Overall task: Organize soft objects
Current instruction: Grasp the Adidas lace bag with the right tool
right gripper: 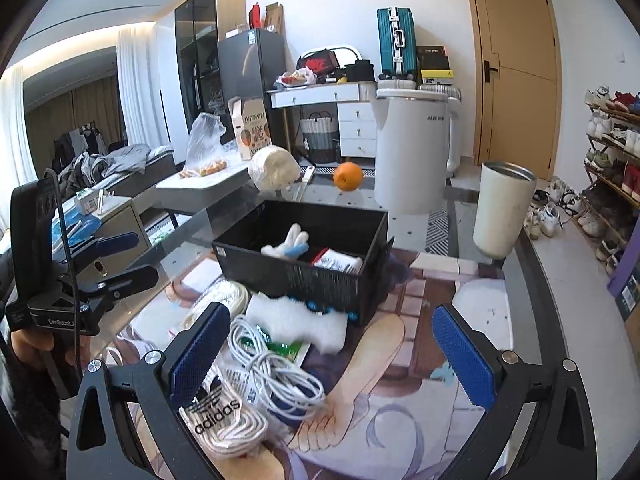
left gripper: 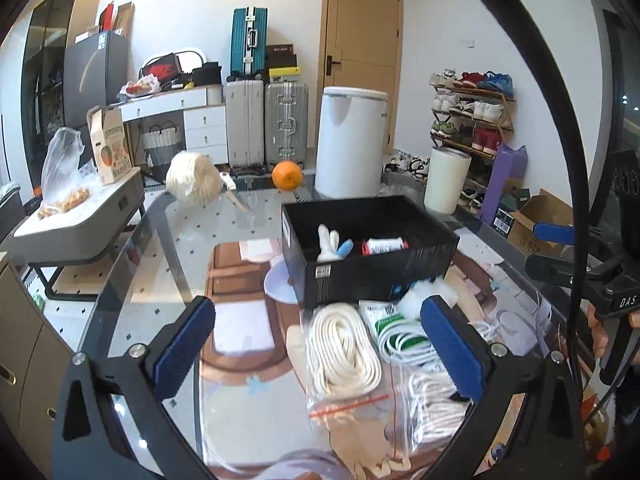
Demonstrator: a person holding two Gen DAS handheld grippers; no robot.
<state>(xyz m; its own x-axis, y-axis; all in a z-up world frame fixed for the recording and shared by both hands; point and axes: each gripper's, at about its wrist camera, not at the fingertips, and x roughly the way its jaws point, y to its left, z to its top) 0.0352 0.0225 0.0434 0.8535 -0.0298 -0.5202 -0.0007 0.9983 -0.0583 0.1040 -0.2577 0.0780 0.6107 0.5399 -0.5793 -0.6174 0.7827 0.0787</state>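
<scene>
A black box [left gripper: 360, 276] [right gripper: 288, 272] stands on the glass table and holds a white plush toy [left gripper: 330, 246] [right gripper: 290, 242] and a white roll with a red end [left gripper: 384, 246] [right gripper: 340, 262]. In front of it lie a cream rope coil [left gripper: 344, 350] [right gripper: 218, 300], a white cable bundle [left gripper: 404, 340] [right gripper: 276, 372], a white fluffy piece [left gripper: 424, 292] [right gripper: 296, 320] and a bagged adidas cord [right gripper: 228, 420]. My left gripper [left gripper: 318, 354] is open above the rope coil. My right gripper [right gripper: 330, 360] is open above the cables, empty.
A pale yarn ball [left gripper: 192, 182] [right gripper: 274, 172], an orange [left gripper: 287, 175] [right gripper: 348, 176], a white appliance [left gripper: 350, 144] [right gripper: 412, 152] and a cream tumbler [left gripper: 446, 180] [right gripper: 502, 208] stand at the table's far side. A side stand [left gripper: 80, 224] is left; a shoe rack [left gripper: 472, 112] right.
</scene>
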